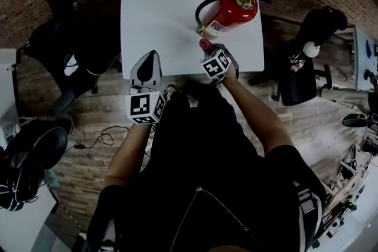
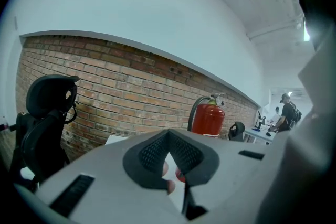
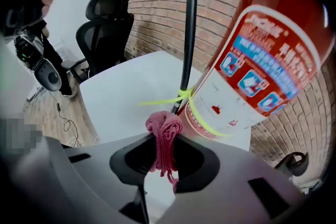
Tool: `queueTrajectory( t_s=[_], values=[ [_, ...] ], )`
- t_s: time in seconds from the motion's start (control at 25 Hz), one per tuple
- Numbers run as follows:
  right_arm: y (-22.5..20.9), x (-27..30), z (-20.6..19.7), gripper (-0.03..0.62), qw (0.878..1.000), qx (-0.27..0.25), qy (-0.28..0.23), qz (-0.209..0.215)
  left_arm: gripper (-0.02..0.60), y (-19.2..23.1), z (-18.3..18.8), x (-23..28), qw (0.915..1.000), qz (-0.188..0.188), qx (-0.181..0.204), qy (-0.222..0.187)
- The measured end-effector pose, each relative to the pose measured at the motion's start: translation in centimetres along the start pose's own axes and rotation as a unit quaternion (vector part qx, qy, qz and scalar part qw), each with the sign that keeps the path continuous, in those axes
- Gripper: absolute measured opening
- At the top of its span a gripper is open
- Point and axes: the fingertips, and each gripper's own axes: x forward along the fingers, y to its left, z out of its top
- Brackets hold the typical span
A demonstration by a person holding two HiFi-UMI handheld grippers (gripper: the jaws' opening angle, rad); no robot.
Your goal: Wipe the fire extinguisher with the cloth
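Observation:
A red fire extinguisher [image 1: 233, 13] stands upright at the far right of the white table [image 1: 159, 15]. My right gripper [image 1: 207, 49] is shut on a bunched pink cloth [image 1: 205, 44] just in front of the extinguisher's base. In the right gripper view the cloth [image 3: 164, 131] sticks up between the jaws, close to the white lower label of the extinguisher [image 3: 262, 60], beside its black hose [image 3: 190, 34] and a yellow tie [image 3: 178, 97]. My left gripper [image 1: 149, 59] is shut and holds nothing over the table's near edge; from it the extinguisher [image 2: 208, 119] is farther off to the right.
A black office chair [image 1: 59, 38] stands left of the table and another [image 1: 307, 62] to its right. A brick wall [image 2: 115, 92] runs behind the table. A cable [image 1: 100, 138] lies on the wooden floor at the left.

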Motion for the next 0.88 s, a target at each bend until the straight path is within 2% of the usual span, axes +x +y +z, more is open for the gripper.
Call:
queueTrajectory(
  t_s=[0.2,0.4,0.88],
  values=[
    [-0.2,5.4,-0.6,0.101,1.0,0.018,0.018,-0.014,0.01,1.8,-0.9,-1.2,0.9996,0.024,0.0,0.012],
    [-0.1,9.1,-1.7,0.101,0.998,-0.005,0.048,-0.027,0.009,3.1,-1.5,-2.1,0.9989,0.043,0.002,0.02],
    [-0.6,12.0,-0.4,0.101,0.996,-0.03,0.063,-0.053,0.01,4.8,-2.0,-3.2,0.9974,0.069,-0.001,0.022]
  ],
)
